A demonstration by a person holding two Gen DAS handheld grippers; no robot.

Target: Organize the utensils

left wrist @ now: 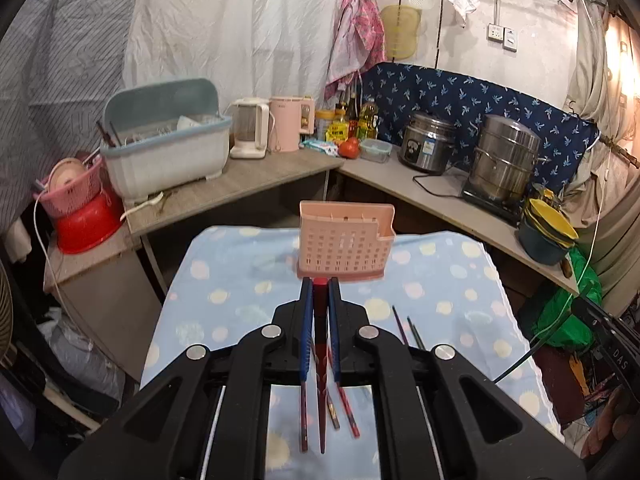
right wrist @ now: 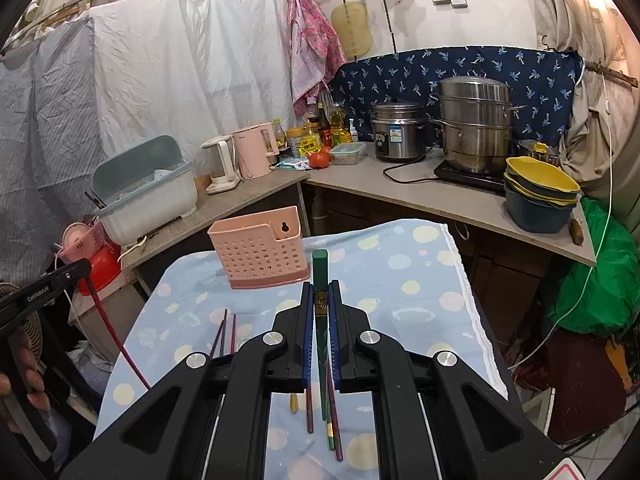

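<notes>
Nearest, on the blue spotted cloth (left wrist: 440,280): loose chopsticks (left wrist: 344,412) lying flat under both grippers, a second dark pair (left wrist: 408,328) slightly farther right in the left wrist view. Not yet sorted.

Left gripper (left wrist: 320,284): clenched on a red chopstick (left wrist: 320,360), held by its thick end, thin tip hanging down clear of the cloth. Confirmed from the right wrist view, far left edge, red stick dangling from the gripper tip (right wrist: 82,268).

Right gripper (right wrist: 320,286): clamped on a green chopstick (right wrist: 320,268), square butt end protruding past the pads, tip pointing down. Likely gripped so for a tip-first drop into a holder.

Farther, mid-cloth: pink perforated utensil holder (right wrist: 260,252), upright, open top, apparently empty. Judged the destination; both sticks short of it and apart from it.

Far: counters with kettles (right wrist: 252,152), pots, stacked bowls. Not involved.
</notes>
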